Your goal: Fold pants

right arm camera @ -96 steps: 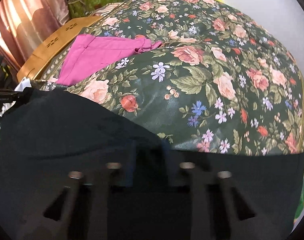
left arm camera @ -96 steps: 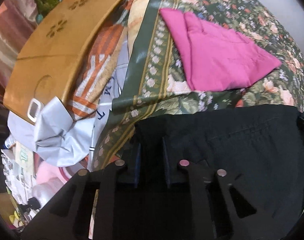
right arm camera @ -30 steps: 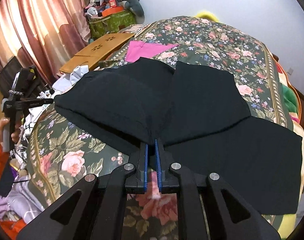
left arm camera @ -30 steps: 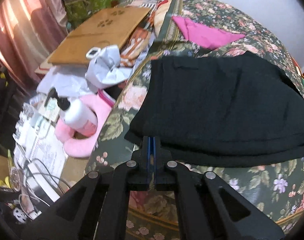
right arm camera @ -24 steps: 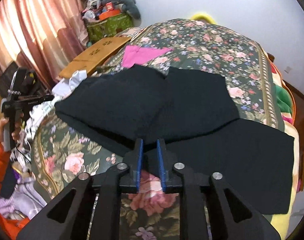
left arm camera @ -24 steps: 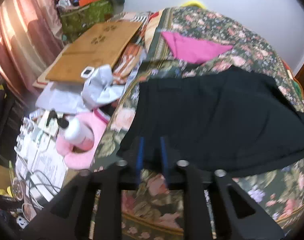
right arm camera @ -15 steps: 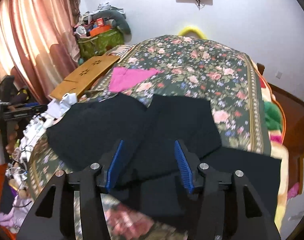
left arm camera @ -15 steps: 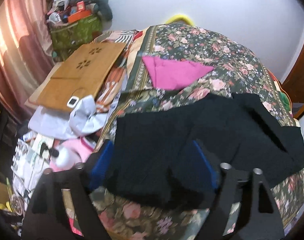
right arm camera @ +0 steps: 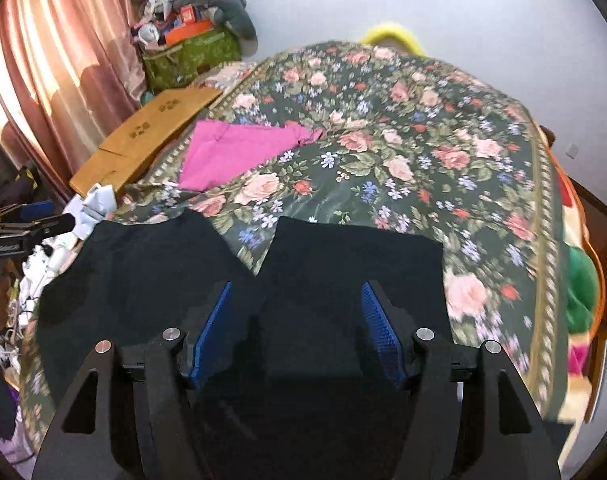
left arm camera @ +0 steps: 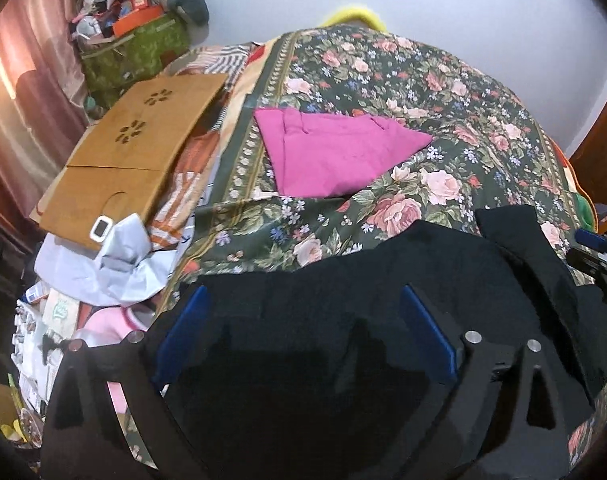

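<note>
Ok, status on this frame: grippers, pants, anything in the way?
Left gripper open, right gripper open, both empty. Black pants lying on the bed. Pink garment beyond them, apart.

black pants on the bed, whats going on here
A person with a handheld gripper in each hand is folding black pants on a floral bedspread. Both the left gripper and the right gripper are open and hold nothing; the pants lie spread below them, two dark sections meeting in a V in the right wrist view. A folded pink garment lies farther up the bed, apart from the pants. The fold does not look finished.
</note>
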A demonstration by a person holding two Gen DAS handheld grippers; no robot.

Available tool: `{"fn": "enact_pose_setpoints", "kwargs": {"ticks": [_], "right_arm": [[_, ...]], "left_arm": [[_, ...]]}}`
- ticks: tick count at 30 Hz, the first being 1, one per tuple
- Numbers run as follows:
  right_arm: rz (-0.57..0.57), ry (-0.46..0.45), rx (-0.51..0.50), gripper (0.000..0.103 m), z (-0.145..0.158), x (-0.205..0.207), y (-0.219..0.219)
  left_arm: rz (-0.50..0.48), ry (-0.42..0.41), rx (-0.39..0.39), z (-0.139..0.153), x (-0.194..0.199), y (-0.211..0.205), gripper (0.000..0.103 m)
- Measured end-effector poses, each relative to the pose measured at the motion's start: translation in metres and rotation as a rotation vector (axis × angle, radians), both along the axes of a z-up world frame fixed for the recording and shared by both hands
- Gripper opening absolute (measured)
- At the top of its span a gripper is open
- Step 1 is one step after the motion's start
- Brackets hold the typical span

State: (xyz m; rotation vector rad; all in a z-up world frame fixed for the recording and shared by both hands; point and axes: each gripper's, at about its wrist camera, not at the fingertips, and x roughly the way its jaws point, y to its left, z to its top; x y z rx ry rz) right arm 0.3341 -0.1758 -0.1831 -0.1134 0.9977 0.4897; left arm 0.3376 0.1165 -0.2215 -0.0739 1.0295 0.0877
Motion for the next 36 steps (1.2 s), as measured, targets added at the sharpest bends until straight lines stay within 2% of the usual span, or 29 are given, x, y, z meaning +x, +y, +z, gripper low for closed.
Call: {"fn": "enact_pose_setpoints", "kwargs": {"ticks": [10, 13, 16, 17, 18, 20, 21, 24, 28, 36], "right_arm": [[0.056, 0.144, -0.036, 0.062, -0.048, 0.070, 0.039], [0.054, 0.181, -0.071, 0.056, -0.066, 0.082, 0.046], [0.042, 0.147, -0.084, 0.052, -0.071, 0.081, 0.047], [0.033, 0.126, -0.098, 0.043, -0.071, 0.079, 0.047], [0.026, 0.097, -0.116, 0.026, -0.071, 0.077, 0.047], [0.016, 0.083, -0.143, 0.012, -0.073, 0.079, 0.045], [0.019, 0.077, -0.151, 0.009, -0.073, 0.080, 0.044], [0.018, 0.085, -0.144, 0.007, -0.069, 0.081, 0.040], [-0.021, 0.064, -0.090, 0.007, -0.050, 0.076, 0.021], [-0.113, -0.059, 0.035, 0.007, 0.038, 0.034, -0.059]], "left_arm": [[-0.068, 0.056, 0.113, -0.036, 0.034, -0.020, 0.096], [-0.089, 0.065, 0.133, -0.045, 0.036, -0.026, 0.096], [-0.114, 0.065, 0.171, -0.049, 0.034, -0.033, 0.096], [-0.123, 0.064, 0.185, -0.049, 0.033, -0.036, 0.096], [-0.135, 0.061, 0.201, -0.050, 0.032, -0.039, 0.096], [-0.150, 0.059, 0.221, -0.050, 0.032, -0.045, 0.096], [-0.154, 0.059, 0.229, -0.050, 0.032, -0.047, 0.096], [-0.171, 0.059, 0.237, -0.047, 0.029, -0.056, 0.096], [-0.205, 0.060, 0.208, -0.037, 0.022, -0.068, 0.096], [-0.290, 0.049, 0.183, -0.016, 0.002, -0.115, 0.096]]}}
